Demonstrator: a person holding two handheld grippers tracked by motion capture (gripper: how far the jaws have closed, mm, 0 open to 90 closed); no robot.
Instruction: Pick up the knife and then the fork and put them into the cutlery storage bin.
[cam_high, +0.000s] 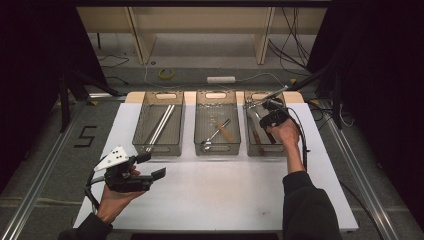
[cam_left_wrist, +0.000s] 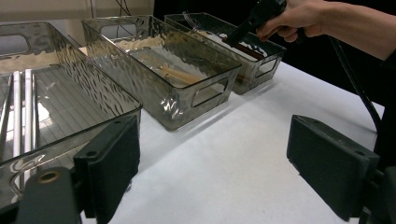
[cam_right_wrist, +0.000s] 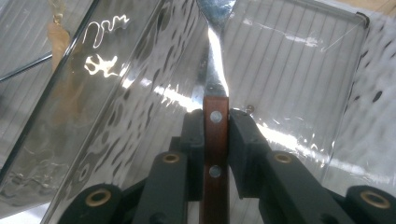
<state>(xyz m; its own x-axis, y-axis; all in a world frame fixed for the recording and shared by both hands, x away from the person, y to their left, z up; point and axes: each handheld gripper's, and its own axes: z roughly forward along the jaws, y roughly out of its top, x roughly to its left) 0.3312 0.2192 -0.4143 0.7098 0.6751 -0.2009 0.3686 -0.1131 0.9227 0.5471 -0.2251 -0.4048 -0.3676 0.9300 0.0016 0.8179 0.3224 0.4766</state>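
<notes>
The right gripper (cam_right_wrist: 215, 135) is pinching the wooden handle of a metal utensil (cam_right_wrist: 215, 140) between its jaws, inside the right-hand clear bin (cam_high: 251, 97). The left gripper (cam_left_wrist: 212, 163) is hovering over the white table (cam_high: 220, 185) in front of the bins, with its jaws spread wide and holding nothing.

My white table (cam_high: 225, 185) carries three clear bins side by side along its far half: left bin (cam_high: 159, 122), middle bin (cam_high: 217, 122), right bin (cam_high: 250, 131).
</notes>
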